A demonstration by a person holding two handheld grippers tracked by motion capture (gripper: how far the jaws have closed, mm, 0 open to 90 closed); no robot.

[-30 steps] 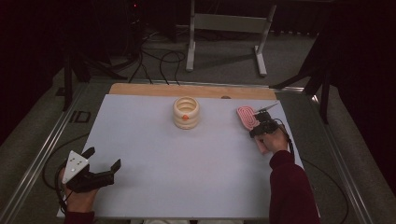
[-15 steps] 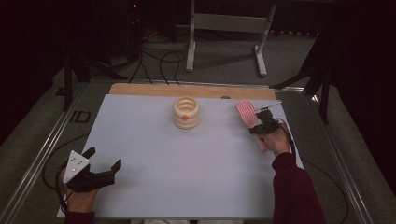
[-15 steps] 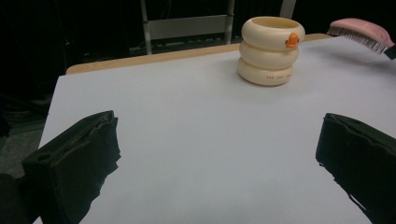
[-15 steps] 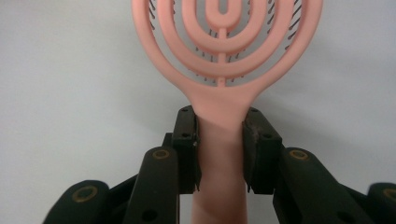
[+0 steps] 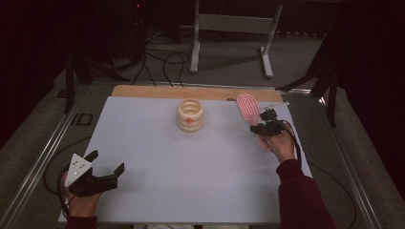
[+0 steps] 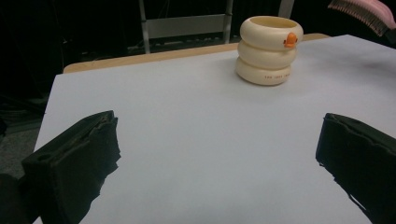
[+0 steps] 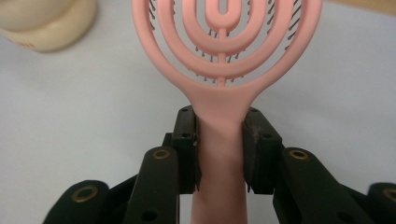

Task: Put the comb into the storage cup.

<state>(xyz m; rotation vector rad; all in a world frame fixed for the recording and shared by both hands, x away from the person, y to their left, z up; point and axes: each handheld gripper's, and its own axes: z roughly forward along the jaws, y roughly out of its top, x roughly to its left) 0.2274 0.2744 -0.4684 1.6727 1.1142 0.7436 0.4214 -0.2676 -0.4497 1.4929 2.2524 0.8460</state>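
Up it comes: the right gripper [image 5: 261, 125], jaws clamped on the handle of the pink looped-plastic hairbrush [image 5: 248, 107], has just lifted it at right of frame, seemingly bound for the cream ringed holder [image 5: 190, 114] mid-table, while the left gripper [image 5: 106, 164] waits, jaws wide.

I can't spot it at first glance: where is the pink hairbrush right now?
In the high view the pink hairbrush is at the far right of the table, its handle clamped in the right gripper, to the right of the cream ringed holder.
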